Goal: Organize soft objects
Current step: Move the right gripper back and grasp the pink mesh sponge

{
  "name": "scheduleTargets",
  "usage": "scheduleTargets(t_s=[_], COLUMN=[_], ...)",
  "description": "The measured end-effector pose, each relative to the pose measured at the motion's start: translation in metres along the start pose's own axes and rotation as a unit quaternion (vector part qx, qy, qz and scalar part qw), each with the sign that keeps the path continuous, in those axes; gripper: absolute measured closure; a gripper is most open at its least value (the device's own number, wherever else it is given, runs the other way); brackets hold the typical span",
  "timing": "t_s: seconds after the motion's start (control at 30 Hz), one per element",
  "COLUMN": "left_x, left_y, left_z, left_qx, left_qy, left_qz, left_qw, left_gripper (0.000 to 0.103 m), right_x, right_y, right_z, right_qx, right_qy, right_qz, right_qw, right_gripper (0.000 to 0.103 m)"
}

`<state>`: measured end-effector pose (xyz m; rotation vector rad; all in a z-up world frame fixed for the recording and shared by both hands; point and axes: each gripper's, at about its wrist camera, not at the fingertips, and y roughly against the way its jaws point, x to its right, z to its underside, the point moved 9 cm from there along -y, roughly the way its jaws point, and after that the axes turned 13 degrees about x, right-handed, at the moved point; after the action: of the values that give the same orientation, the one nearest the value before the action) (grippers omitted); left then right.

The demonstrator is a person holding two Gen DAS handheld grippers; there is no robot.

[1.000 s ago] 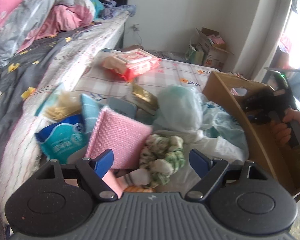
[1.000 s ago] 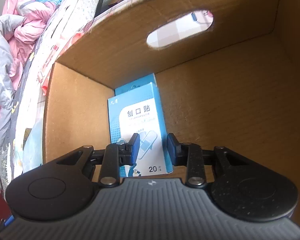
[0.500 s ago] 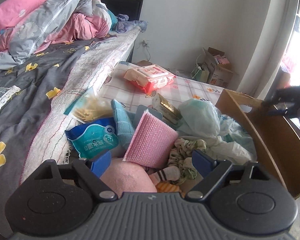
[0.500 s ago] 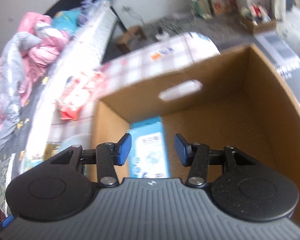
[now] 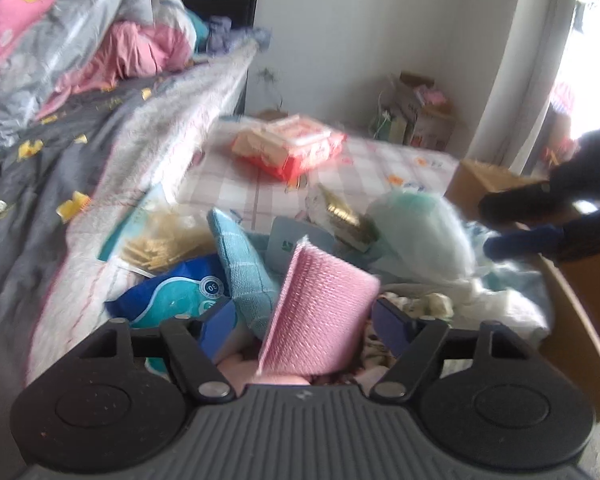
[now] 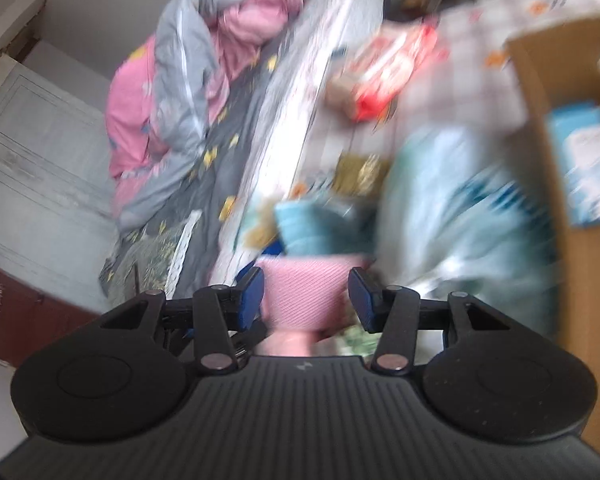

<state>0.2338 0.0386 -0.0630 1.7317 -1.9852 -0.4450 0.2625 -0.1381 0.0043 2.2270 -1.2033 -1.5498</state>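
Note:
A pile of soft items lies on the checked cloth beside the bed. A pink knit cloth [image 5: 320, 312] stands on edge between the fingers of my open left gripper [image 5: 306, 322]; whether they touch it I cannot tell. A light blue towel [image 5: 244, 272], a blue wipes pack [image 5: 172, 292] and a pale green plastic bag [image 5: 420, 232] lie around it. My right gripper [image 6: 306, 300] is open and empty above the same pink cloth [image 6: 304, 292]; it also shows in the left wrist view [image 5: 540, 220]. The cardboard box [image 6: 580, 260] holds a blue plaster box [image 6: 584, 160].
A red and white wipes pack [image 5: 292, 148] lies farther back on the checked cloth [image 5: 380, 164]. The bed with a grey sheet [image 5: 40, 184] and a pink and grey quilt [image 5: 80, 48] is on the left. Small boxes [image 5: 416, 120] stand against the far wall.
My right gripper has let go of the blue plaster box, left the cardboard box and swung left over the pile, opening wider. My left gripper has moved down around the pink cloth.

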Motion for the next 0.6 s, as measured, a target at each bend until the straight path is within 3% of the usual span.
scheduleTargets(t_s=[0.1,0.13,0.17,0.4,0.5,0.6], left_x=[-0.001,-0.001,0.001,0.039,0.062,0.077], left_y=[-0.019,-0.022,-0.023,0.022,0.037,0.041], left_z=[0.002,0.002,0.003,-0.007,0.004,0.023], left_qx=[-0.019,-0.022,-0.023,0.056,0.072,0.069], left_qy=[0.006,0.008,0.009,-0.077,-0.124,-0.166], left_qz=[0.002,0.005,0.009,0.049,0.069,0.071], left_qw=[0.9998,0.9997,0.9997,0.9942,0.9872,0.981], left_gripper=[0.051,0.065,0.069,0.08,0.085,0.083], right_x=[-0.004,-0.008,-0.009,0.009,0.019,0.023], right_y=[-0.018,-0.02,-0.023,-0.027,-0.029,-0.029], right_z=[0.009,0.015,0.015,0.016,0.019,0.024], right_qx=[-0.014,-0.016,-0.016,-0.016,-0.022,-0.029], right_qy=[-0.014,-0.017,-0.019,-0.028,-0.035,-0.027], right_qz=[0.008,0.008,0.009,0.028,0.039,0.046], right_qw=[1.0,1.0,1.0,0.999,0.998,0.998], right_gripper=[0.056,0.056,0.056,0.056,0.056,0.056])
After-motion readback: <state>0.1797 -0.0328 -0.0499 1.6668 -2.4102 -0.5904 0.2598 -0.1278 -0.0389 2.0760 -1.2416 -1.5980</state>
